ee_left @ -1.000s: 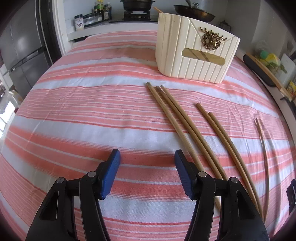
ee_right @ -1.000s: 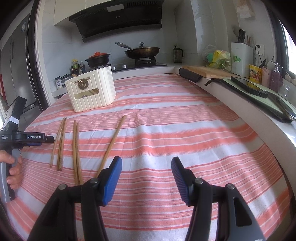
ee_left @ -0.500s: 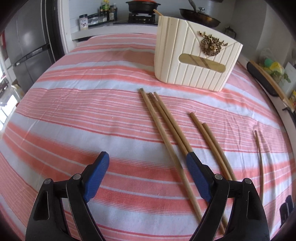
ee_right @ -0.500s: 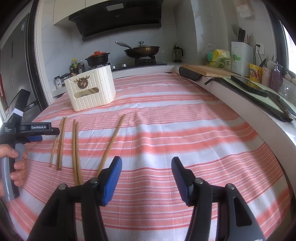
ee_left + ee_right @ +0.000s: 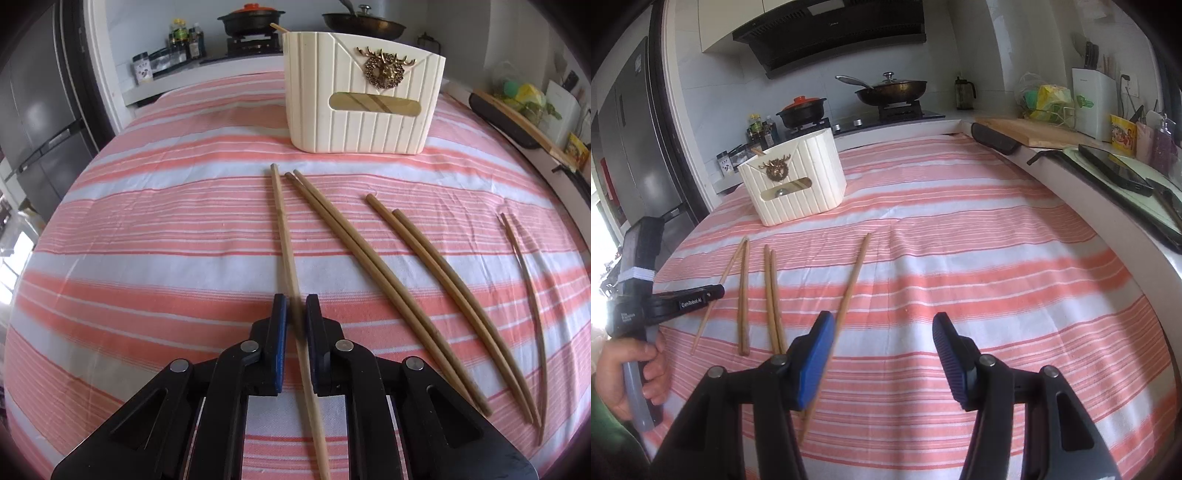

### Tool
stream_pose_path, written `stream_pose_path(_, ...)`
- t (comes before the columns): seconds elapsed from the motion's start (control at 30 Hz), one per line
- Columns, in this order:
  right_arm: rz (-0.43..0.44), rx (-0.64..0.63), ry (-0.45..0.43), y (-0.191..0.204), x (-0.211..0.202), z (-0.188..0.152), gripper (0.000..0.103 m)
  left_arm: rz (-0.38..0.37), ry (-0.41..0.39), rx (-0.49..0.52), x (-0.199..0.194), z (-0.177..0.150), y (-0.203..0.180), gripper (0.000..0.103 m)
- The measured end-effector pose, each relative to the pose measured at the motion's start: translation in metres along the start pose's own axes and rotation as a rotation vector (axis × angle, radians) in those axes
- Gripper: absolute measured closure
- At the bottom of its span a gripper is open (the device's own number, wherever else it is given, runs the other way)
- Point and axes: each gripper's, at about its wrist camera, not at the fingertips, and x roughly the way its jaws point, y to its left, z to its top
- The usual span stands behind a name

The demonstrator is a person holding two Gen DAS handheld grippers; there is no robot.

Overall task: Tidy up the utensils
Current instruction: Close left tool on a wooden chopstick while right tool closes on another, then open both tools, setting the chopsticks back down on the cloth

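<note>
Several wooden chopsticks lie on the striped cloth (image 5: 147, 236) in front of a cream holder (image 5: 362, 96). My left gripper (image 5: 296, 314) is shut on the leftmost chopstick (image 5: 282, 221), gripped partway along, with its far tip pointing at the holder. In the right wrist view the left gripper (image 5: 718, 290) is at the far left, held by a hand (image 5: 624, 373). My right gripper (image 5: 882, 350) is open, its jaws closing with nothing between them. A single chopstick (image 5: 855, 273) runs under its left finger (image 5: 816, 354). The holder (image 5: 798, 184) stands behind.
A pair of chopsticks (image 5: 354, 251), a second pair (image 5: 436, 266) and a thin single one (image 5: 524, 269) lie to the right of the held one. A stove with a pot (image 5: 803, 110) and pan (image 5: 890, 88) is behind. A counter edge (image 5: 1108, 206) runs along the right.
My left gripper opened wider, shifted right over the leftmost chopstick and shut on it. My right gripper tipped down over the single chopstick and its jaws narrowed slightly.
</note>
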Motion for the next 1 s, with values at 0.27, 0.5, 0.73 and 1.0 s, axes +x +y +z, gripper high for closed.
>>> stream_pose_path(0.27, 0.067, -0.125, 0.238, 0.04, 0.055, 0.002, 0.072, 0.015, 0.017, 0.031, -0.021, -0.027, 0.037, 0.097)
stream_pose_path(0.5, -0.133, -0.233, 0.225, 0.048, 0.056, -0.009, 0.097, 0.048, 0.021, -0.034, -0.043, -0.057, 0.076, 0.096)
stream_pose_path(0.73, -0.182, -0.182, 0.212, 0.021, 0.031, -0.019, 0.091, 0.066, -0.017, -0.049, -0.049, -0.068, 0.08, 0.046)
stream_pose_path(1.0, -0.165, -0.197, 0.175, 0.026, 0.023, -0.036, 0.055, 0.037, 0.013, -0.037, -0.042, -0.07, 0.08, 0.009)
